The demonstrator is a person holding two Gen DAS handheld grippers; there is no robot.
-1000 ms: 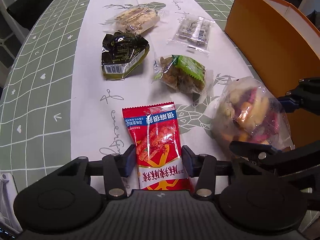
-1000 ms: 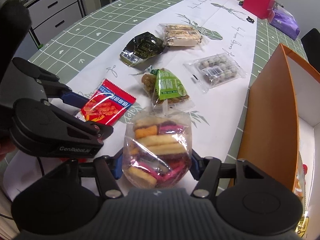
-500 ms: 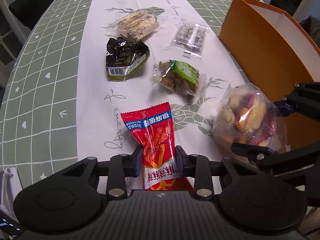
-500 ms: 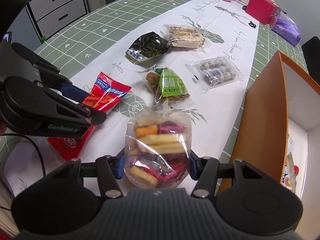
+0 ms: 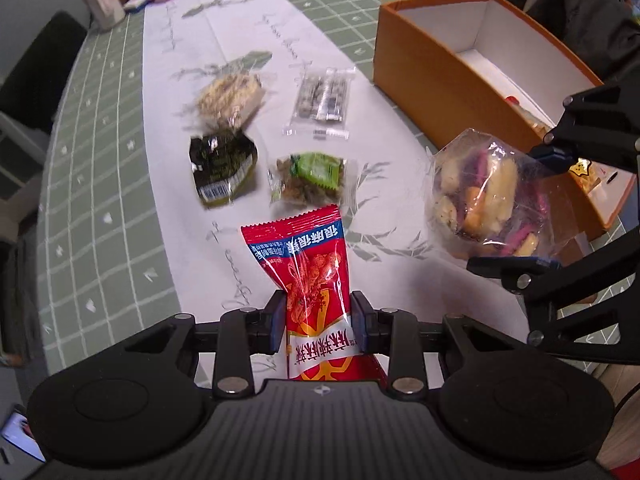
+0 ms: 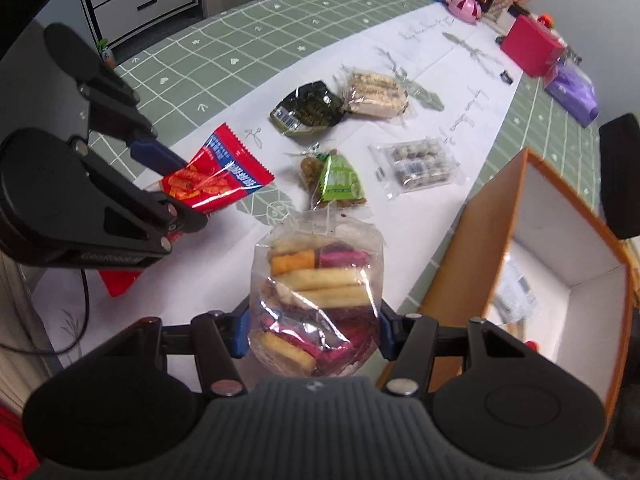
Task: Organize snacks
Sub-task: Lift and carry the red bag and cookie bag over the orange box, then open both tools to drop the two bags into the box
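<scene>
Both sets of jaws are busy here: the left gripper has its jaws pinched narrow on the lower half of the red packet, and the right gripper has its jaws set wider around the clear bag of mixed sticks, pads pressing in on both sides. Makes sense, the red packet is flat so it takes a tight squeeze, while the bag is puffy and only needs a loose hug or the sticks would probably get crushed. Both snacks hang clear of the surface, top ends pointing away from the cameras, and I'd guess they're held up high like that so they can clear the wall of the orange box. Taking the box as the landmark: the clear bag is just beside its long wall, the red packet is a bit further out. Still lying flat on the surface, well out from that wall: a green packet, a dark packet, a cracker pack and a small clear tray pack nearest the box. The box already has a few things in it.
</scene>
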